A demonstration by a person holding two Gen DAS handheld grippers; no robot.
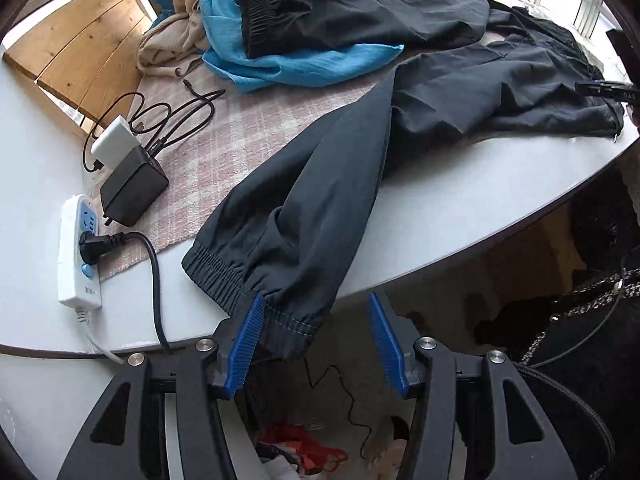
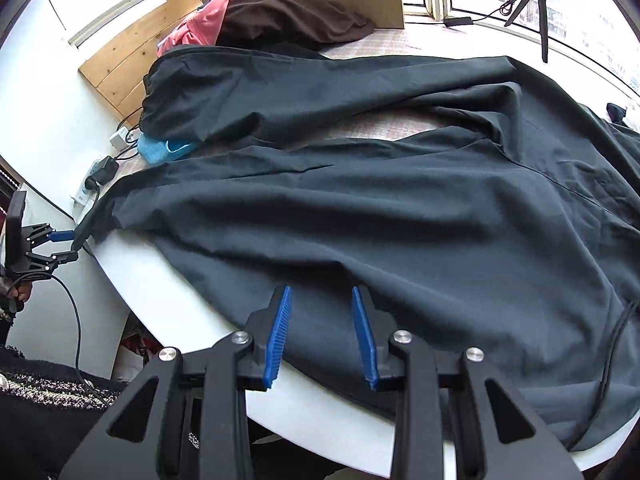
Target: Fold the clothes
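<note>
Pants (image 1: 320, 184) lie long across the bench (image 1: 460, 208); their cuff (image 1: 256, 292) sits between the spread left gripper (image 1: 316, 344); the right gripper (image 2: 322, 336) gapes too.

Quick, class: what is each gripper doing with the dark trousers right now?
Left gripper: open, the dark trousers' elastic cuff between its fingers, not clamped.
Right gripper: open over the trousers, gripping nothing.

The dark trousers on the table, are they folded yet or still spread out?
Spread out, not folded. The dark trousers lie lengthwise across the white table, legs apart, one elastic cuff hanging over the edge.
</note>
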